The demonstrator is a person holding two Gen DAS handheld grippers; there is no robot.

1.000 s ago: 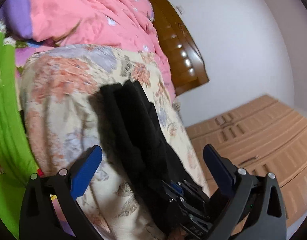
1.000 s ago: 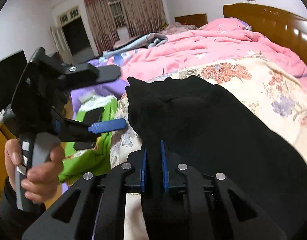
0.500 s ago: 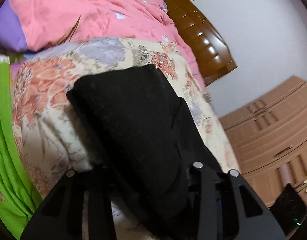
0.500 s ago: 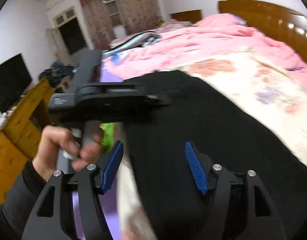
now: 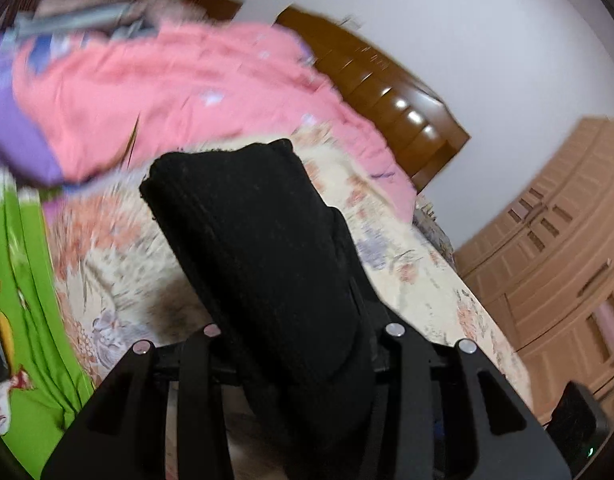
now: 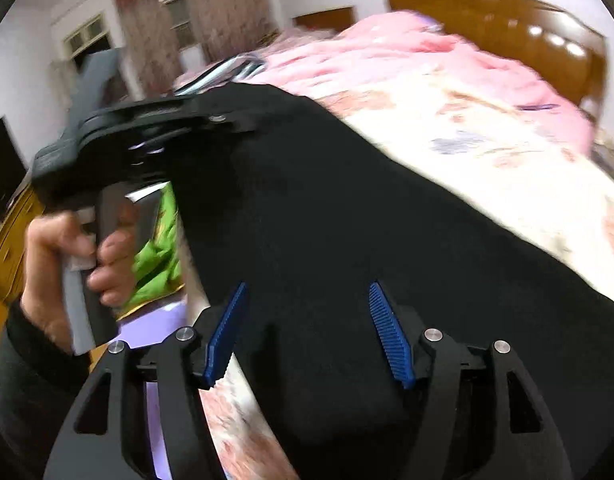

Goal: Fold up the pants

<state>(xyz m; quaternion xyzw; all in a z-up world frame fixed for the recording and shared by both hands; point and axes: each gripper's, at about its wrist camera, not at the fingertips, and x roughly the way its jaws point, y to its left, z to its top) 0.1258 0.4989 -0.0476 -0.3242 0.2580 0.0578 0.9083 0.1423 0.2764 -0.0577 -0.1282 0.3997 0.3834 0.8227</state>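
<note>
The black pants [image 5: 251,240] lie folded on the floral bedspread [image 5: 419,280] and stretch away from me. My left gripper [image 5: 297,344] is shut on the near end of the pants; the cloth drapes over its fingers and hides the pads. In the right wrist view the pants [image 6: 347,208] fill the middle. My right gripper [image 6: 307,332] is open, its blue pads [image 6: 389,336] spread over the cloth without gripping it. The left gripper [image 6: 147,136], held by a hand, is at the pants' left edge.
A pink quilt [image 5: 167,92] is heaped at the back of the bed by the wooden headboard [image 5: 391,92]. A green cloth [image 5: 23,288] hangs at the bed's left side. Wooden wardrobes [image 5: 555,248] stand to the right. A doorway and curtains [image 6: 227,12] are behind.
My left gripper was open, then closed on the pants. My right gripper was shut on the pants, then opened and let go. Both views have swung up toward the headboard.
</note>
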